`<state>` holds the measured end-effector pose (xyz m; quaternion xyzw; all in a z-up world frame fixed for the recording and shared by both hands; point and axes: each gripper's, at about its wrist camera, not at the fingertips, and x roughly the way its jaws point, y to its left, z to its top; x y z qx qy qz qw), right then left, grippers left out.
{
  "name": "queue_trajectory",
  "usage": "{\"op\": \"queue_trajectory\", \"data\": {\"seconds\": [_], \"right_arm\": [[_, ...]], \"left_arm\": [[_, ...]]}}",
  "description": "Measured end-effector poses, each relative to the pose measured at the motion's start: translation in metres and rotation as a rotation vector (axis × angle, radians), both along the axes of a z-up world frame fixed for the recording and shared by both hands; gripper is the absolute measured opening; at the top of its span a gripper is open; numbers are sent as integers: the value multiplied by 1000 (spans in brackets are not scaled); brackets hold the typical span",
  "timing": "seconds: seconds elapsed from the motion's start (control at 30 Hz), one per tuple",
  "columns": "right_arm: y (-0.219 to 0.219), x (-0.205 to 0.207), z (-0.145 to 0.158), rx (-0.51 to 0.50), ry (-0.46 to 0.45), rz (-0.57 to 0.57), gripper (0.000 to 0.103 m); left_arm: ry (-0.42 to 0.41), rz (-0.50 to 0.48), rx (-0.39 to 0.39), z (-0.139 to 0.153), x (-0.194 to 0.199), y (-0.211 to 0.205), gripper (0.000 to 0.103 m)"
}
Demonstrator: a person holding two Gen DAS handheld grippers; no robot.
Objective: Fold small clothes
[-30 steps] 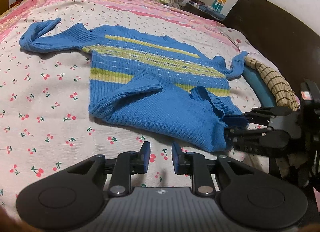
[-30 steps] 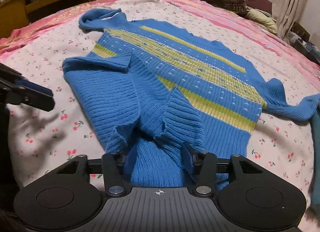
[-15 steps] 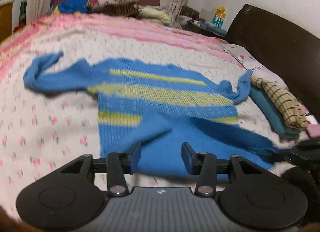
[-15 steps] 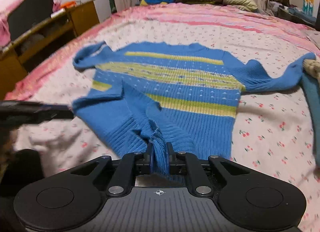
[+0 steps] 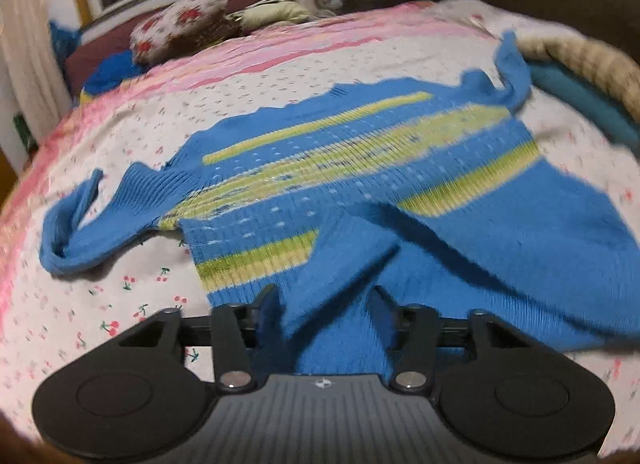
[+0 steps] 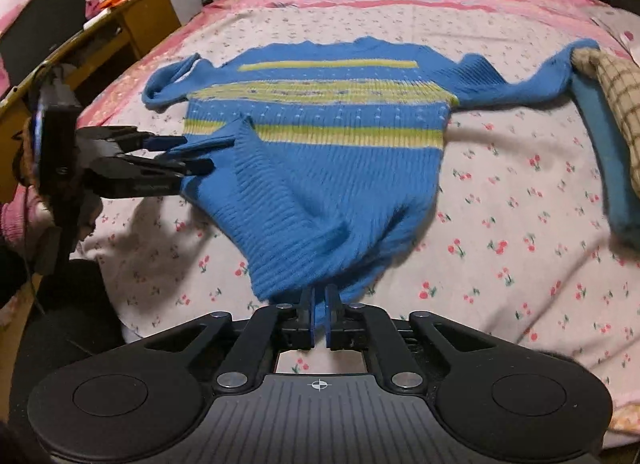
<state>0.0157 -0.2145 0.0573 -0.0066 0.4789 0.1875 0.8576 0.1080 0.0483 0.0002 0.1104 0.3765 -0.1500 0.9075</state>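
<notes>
You have one blue sweater (image 6: 328, 168) on the bed (image 6: 520, 232): your right gripper (image 6: 319, 318) clamps its hem, your left gripper (image 5: 324, 316) spreads apart around a fold; two folded garments (image 6: 608, 112) lie right

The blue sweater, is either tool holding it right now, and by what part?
The right tool is shut on the blue sweater at its bottom hem. The left tool straddles the hem's other corner, jaws open, not yet gripping.

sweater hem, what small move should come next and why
Probably close the left gripper. Its fingers sit open around the sweater hem's corner, while the right gripper is shut on the other hem corner, so both corners would be held for lifting the fold.
</notes>
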Motion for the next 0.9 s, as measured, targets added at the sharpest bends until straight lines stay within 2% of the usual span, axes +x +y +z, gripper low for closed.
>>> {"op": "queue_trajectory", "data": {"seconds": [0.1,0.17,0.27,0.4,0.53,0.77,0.9], "right_arm": [[6,2,0,-6,-6,29,11],[8,1,-4,-7,7,31,13],[9,0,-10,-17,29,12,27],[15,-8,-15,-43,30,31,40],[30,-12,-21,-129,-27,64,41],[38,-10,-36,-197,-22,77,41],[38,-7,-47,-219,-17,52,36]], "left_arm": [[25,41,-97,3,9,11,18],[20,61,-138,5,8,17,14],[30,84,-247,13,0,33,13],[27,150,-369,27,-25,63,13],[15,249,-468,38,-72,100,13],[46,431,-493,30,-133,150,13],[46,414,-503,28,-138,146,13]]}}
